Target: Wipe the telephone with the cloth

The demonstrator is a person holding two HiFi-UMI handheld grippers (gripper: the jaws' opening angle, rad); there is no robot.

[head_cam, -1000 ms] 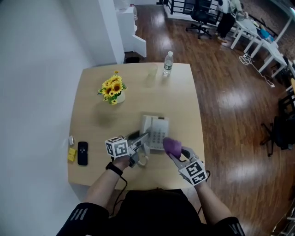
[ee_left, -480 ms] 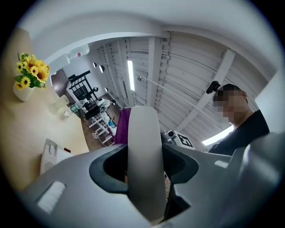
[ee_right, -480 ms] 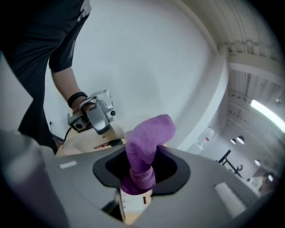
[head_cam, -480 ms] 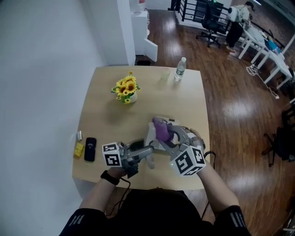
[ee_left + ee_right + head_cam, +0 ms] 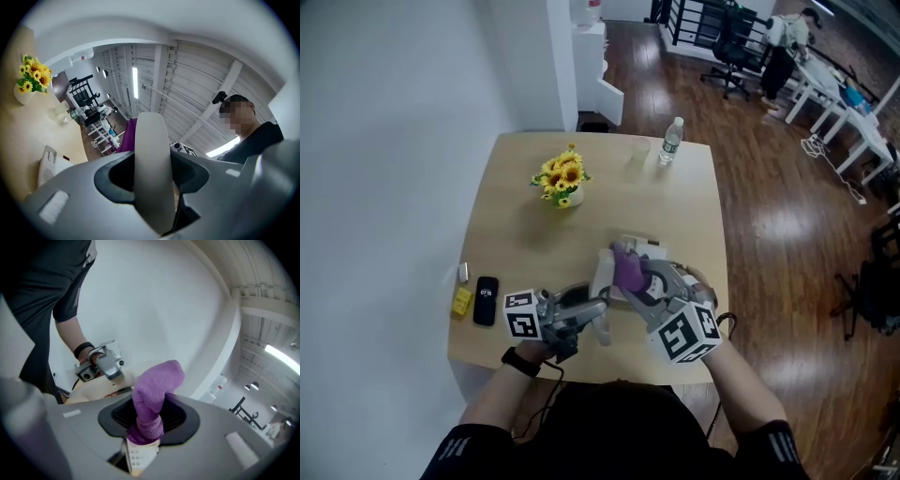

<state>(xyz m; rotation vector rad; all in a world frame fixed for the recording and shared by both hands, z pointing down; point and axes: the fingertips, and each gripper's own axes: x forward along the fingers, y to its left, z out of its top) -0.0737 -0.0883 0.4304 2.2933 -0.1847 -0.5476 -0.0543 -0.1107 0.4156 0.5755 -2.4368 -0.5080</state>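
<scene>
Shifted onto the telephone (image 5: 653,251) on the tabletop (image 5: 525,253) since a second ago: purple cloth (image 5: 627,270), clamped in the right hand-held gripper (image 5: 630,278). Handset (image 5: 152,164) is gripped by the left hand-held gripper (image 5: 592,307). Wiping is judged under way; further strokes are needed.

Telephone (image 5: 602,273) on table (image 5: 680,202), flowers (image 5: 562,176) behind, mobile (image 5: 486,300) left

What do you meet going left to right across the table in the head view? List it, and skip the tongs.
yellow block → black mobile phone → sunflowers → purple cloth → water bottle
</scene>
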